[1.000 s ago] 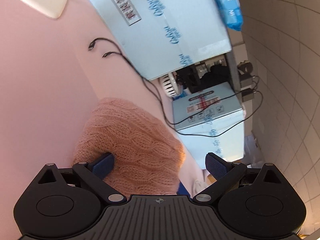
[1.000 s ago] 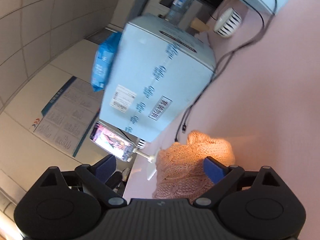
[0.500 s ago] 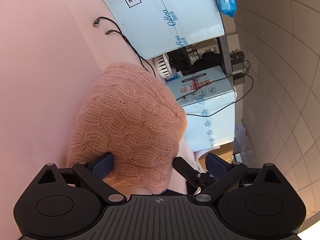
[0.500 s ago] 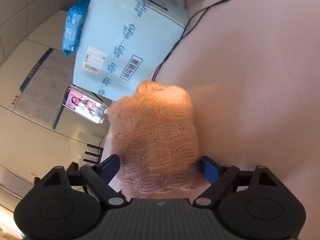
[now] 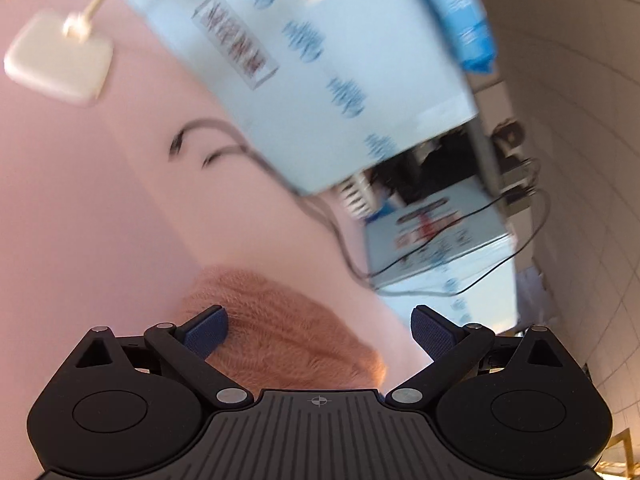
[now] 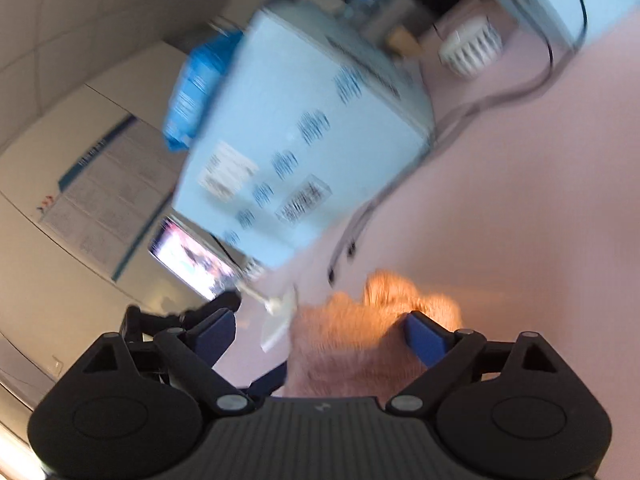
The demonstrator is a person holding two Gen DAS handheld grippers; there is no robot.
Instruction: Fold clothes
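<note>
A salmon-pink cable-knit sweater lies bunched on the pink tabletop, low in the left wrist view. My left gripper hovers over it, open, with its blue pads wide apart and one on each side of the knit. In the right wrist view the same sweater sits just ahead of my right gripper, which is also open. Its right pad is beside the fabric. Both views are motion-blurred. The sweater's near part is hidden behind the gripper bodies.
A big light-blue carton and a smaller one stand at the back, with black cables trailing on the table. A phone sits on a white stand. A tiled wall is on the right.
Both cameras have swung since half a second ago. The sweater now sits lower and smaller in each view and the cartons fill more of the frame. Both grippers stay open.
</note>
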